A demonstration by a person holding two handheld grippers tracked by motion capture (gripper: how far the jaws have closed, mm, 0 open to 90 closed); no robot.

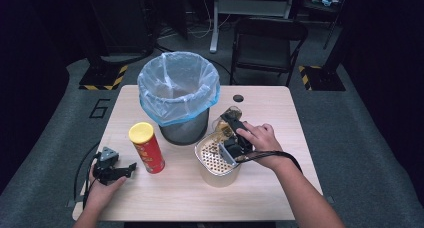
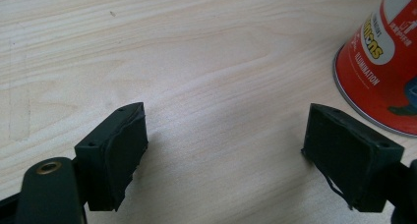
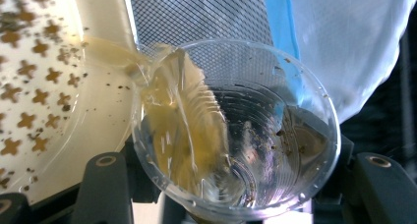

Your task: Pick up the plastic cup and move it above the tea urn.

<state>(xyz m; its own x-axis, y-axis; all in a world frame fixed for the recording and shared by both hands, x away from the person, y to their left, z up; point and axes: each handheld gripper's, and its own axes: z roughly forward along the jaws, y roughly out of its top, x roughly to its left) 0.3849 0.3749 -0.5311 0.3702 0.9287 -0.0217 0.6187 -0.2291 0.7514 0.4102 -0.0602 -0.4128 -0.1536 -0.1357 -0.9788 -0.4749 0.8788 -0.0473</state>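
Pouring brown liquid, the right gripper (image 1: 231,133) clamps a tilted clear cup (image 3: 236,130) over the strainer (image 1: 216,160) beside the bin (image 1: 179,95). Left of the bin, the left gripper (image 1: 120,172) rests wide open and empty on the table (image 1: 270,188), near the can (image 1: 146,147).

bin (image 1: 179,95) at tabletop (image 1: 270,183) rear centre | can (image 1: 146,148) left-front of bin | strainer bowl (image 1: 216,160) right-front of bin | cup (image 1: 226,122) tilted over bowl, just beside bin

- 1 clear plastic cup (image 3: 275,135), tipped
- 1 strainer tub (image 1: 216,160)
- 1 red chip can (image 1: 146,147), yellow lid
- 1 mesh bin (image 1: 178,95) w/ blue liner
- 2 grippers: left (image 1: 131,166), right (image 1: 231,119)
- 1 table (image 1: 270,118)
- 1 folding chair (image 1: 267,43)
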